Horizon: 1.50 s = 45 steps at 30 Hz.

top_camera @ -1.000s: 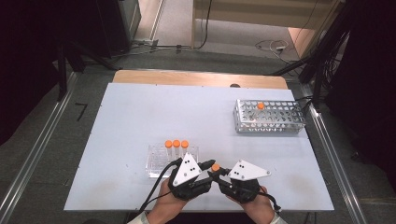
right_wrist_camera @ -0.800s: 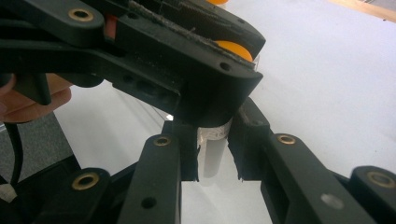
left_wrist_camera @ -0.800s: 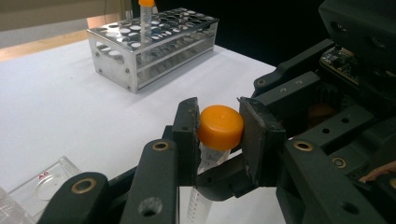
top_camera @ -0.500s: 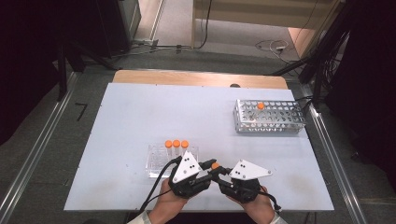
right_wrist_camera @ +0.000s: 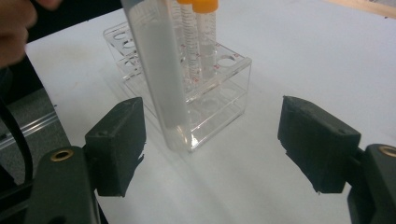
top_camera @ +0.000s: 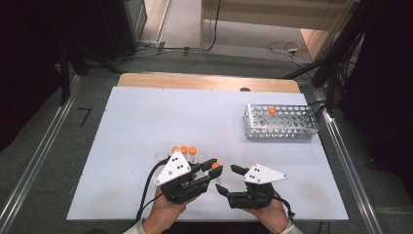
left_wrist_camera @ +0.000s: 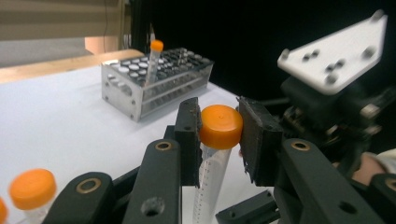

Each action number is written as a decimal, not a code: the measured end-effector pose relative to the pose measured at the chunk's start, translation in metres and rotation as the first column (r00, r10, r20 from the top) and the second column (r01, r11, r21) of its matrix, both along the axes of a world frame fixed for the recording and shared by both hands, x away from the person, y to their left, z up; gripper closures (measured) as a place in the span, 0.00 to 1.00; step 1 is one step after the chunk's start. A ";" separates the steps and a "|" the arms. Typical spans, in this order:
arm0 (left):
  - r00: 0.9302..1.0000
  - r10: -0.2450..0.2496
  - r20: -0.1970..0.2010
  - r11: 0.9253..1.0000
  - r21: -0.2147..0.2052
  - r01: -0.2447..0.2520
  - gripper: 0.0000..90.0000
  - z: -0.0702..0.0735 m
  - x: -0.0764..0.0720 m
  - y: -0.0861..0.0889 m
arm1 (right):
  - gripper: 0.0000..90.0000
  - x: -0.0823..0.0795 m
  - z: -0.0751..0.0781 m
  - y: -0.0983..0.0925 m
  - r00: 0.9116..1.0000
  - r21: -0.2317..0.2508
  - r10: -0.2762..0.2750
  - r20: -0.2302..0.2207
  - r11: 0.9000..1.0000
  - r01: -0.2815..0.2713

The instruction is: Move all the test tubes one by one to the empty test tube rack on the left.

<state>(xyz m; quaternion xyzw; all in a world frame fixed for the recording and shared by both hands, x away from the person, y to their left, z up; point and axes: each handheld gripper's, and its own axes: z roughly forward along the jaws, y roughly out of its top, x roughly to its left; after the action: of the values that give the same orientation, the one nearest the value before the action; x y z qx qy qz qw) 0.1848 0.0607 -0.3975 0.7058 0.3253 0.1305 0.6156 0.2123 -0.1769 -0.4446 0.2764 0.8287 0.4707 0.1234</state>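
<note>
My left gripper [top_camera: 214, 168] is shut on the orange cap of a clear tube [left_wrist_camera: 221, 126], which hangs from its jaws near the table's front edge. Just right of it, my right gripper [top_camera: 229, 179] is open; its jaws have just been opening. The tube's lower body [right_wrist_camera: 161, 70] stands in that gap, and neither pad touches it. Behind the left gripper is a clear plastic rack [top_camera: 160, 157] holding three orange-capped tubes [top_camera: 184, 149]. A metal rack [top_camera: 281, 122] at the far right holds one orange-capped tube [top_camera: 271, 111].
The white table [top_camera: 146, 117] stretches bare between the two racks. Its front edge runs just under both hands. A wooden strip [top_camera: 204, 82] borders the far side, and metal rails flank the table to left and right.
The right gripper's jaws have spread wide and let go of the tube. The left gripper has risen a little with the tube held by its cap.
</note>
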 end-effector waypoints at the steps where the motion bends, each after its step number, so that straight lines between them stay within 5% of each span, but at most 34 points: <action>1: 1.000 0.002 0.004 1.000 -0.001 -0.002 0.77 0.002 -0.001 0.002 | 0.24 0.000 0.000 0.000 1.000 -0.002 0.002 -0.002 1.000 -0.002; 11: 0.998 0.064 0.003 0.998 -0.007 -0.064 0.77 0.011 -0.001 0.027 | 0.23 0.003 -0.002 -0.001 1.000 -0.009 -0.008 -0.008 1.000 0.008; 26: 0.982 0.188 -0.010 0.982 0.035 -0.188 0.77 0.006 0.005 0.072 | 0.23 0.008 -0.004 -0.006 0.999 -0.011 -0.033 -0.009 0.999 0.033; 39: 0.947 0.321 0.009 0.946 0.052 -0.321 0.77 0.002 0.018 0.100 | 0.23 0.012 -0.005 -0.010 0.998 -0.016 -0.058 -0.011 0.998 0.057; 45: 0.932 0.360 0.052 0.929 0.076 -0.363 0.77 0.000 0.023 0.099 | 0.23 0.013 -0.006 -0.009 0.998 -0.019 -0.059 -0.013 0.998 0.059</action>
<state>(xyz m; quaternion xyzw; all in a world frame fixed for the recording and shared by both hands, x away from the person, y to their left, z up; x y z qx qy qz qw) 0.2080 0.1595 -0.3980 0.6567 0.4322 0.2684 0.5567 0.2248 -0.1863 -0.4510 0.3030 0.8253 0.4574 0.1340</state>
